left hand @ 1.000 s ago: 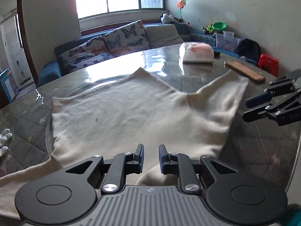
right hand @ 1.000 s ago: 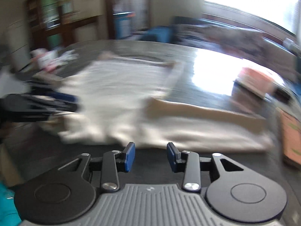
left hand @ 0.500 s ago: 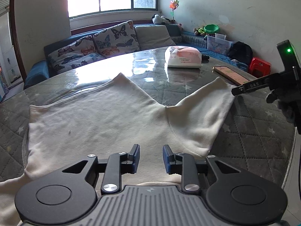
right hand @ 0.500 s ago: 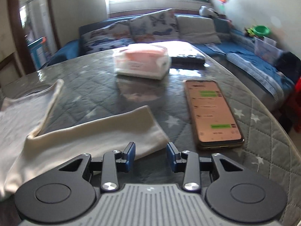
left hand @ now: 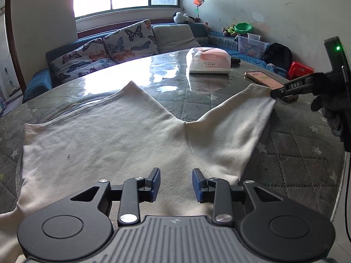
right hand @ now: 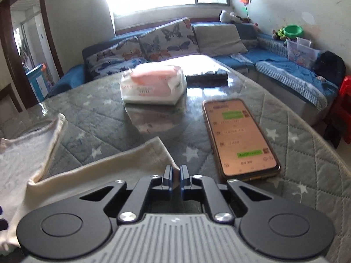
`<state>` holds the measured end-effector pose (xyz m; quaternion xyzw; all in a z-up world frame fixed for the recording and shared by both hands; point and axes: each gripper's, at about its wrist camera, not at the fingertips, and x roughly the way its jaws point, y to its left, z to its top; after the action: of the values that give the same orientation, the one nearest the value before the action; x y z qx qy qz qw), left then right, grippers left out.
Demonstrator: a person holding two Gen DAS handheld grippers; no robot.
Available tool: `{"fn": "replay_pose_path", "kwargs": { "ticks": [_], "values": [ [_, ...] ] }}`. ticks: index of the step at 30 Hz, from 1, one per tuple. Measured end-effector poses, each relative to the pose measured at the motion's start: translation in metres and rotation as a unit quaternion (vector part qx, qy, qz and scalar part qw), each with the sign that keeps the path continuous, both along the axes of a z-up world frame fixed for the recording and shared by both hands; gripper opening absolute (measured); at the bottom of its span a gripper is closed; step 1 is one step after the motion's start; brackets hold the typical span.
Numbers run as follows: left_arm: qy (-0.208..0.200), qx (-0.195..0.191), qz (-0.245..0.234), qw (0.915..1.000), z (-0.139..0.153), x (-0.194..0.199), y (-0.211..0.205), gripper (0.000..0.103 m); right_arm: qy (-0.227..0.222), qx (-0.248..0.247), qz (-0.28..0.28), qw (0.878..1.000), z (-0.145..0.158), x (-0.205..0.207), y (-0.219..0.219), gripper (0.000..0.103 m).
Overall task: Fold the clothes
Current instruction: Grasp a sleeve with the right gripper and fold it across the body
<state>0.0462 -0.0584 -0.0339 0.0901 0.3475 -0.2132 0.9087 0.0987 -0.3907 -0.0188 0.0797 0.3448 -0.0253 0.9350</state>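
- Two grippers work one cream garment (left hand: 114,140) spread flat on the table (left hand: 296,144); the body lies left and a sleeve (left hand: 237,120) reaches toward the right edge.
- Right gripper (right hand: 174,176): fingers clenched on the sleeve's cuff corner, cloth pinched between the pads, just beside the phone (right hand: 237,135).
- Left gripper (left hand: 176,184): fingers released, spread above the near edge of the garment, grasping nothing.
- Risk: the pinch looks to take only the tip of the cuff, so a quick lift could let the cloth slide out and drop the sleeve in a heap.
- Risk: the phone lies close to the cuff; dragging the sleeve sideways could catch it and push it toward the table rim.
- Risk: with the left fingers holding nothing, pulling the sleeve across might shift the whole garment on the glossy top and skew the fold.
- Hidden: how deep the cuff sits between the pads is masked by the gripper body.
- Cut off: the garment's near edge runs under the left gripper, and its left part leaves the frame, so the other sleeve is hard to make out.
- The tissue pack (left hand: 208,61) sits well apart, farther back.
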Motion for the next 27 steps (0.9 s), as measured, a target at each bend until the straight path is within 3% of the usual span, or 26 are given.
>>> {"fn": "replay_pose_path", "kwargs": {
  "ticks": [11, 15, 21, 27],
  "values": [
    [0.001, -0.004, -0.008, 1.0, -0.005, 0.003, -0.006, 0.038, -0.057, 0.012, 0.065, 0.996, 0.072, -0.007, 0.03, 0.005],
    [-0.006, -0.02, 0.004, 0.9998, 0.002, 0.0, 0.008, 0.045, -0.08, 0.014, 0.106, 0.991, 0.102, -0.011, 0.057, 0.004],
    [-0.021, -0.034, 0.043, 0.9983, 0.011, -0.009, 0.046, 0.047, -0.105, 0.005, 0.204, 0.973, 0.14, -0.014, 0.131, 0.004],
    [-0.027, -0.049, 0.1, 0.9935, 0.013, -0.026, 0.096, 0.049, -0.091, -0.004, 0.297, 0.951, 0.131, -0.014, 0.214, 0.004]
  ]
}}
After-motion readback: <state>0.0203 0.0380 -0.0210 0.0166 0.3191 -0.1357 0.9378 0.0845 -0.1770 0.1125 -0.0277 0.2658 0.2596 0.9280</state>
